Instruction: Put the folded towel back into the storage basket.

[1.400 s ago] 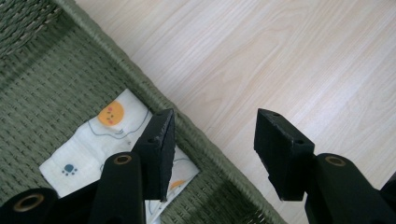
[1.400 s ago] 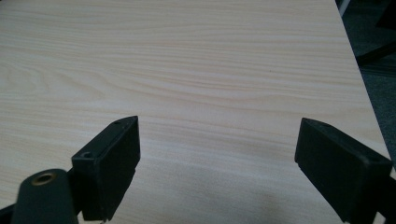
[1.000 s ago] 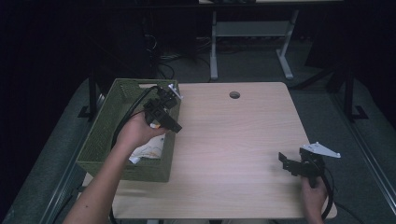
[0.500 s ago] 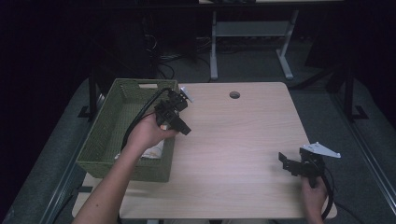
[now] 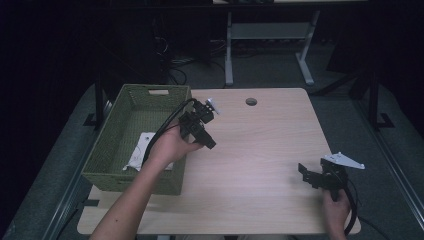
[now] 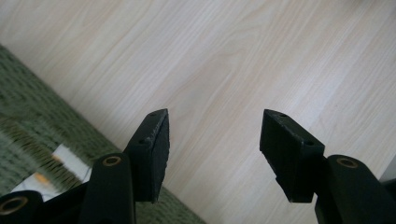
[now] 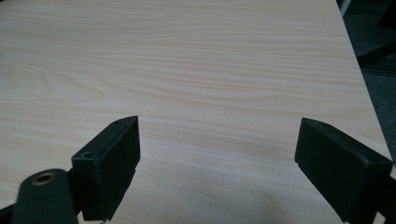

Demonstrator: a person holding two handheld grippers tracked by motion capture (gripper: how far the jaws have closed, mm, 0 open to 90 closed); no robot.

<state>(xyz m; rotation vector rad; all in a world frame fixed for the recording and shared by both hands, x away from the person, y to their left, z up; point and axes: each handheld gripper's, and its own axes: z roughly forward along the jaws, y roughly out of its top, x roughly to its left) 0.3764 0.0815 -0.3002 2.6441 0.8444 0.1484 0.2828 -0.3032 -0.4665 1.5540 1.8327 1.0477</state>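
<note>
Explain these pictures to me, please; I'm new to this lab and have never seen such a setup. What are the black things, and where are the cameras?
A person sits at a wooden table and holds a hand tool with two black jaws in each hand. The high view looks down from above: the left gripper hangs at the edge of a green woven basket, the right gripper sits near the table's right front corner. The other two pictures come from cameras riding on the tools, looking along their jaws. The left gripper's jaws have just been opening and hold nothing; bare wood and the basket rim lie beneath. The right gripper's jaws stand wide apart over bare wood. In the basket lies a white packet.
</note>
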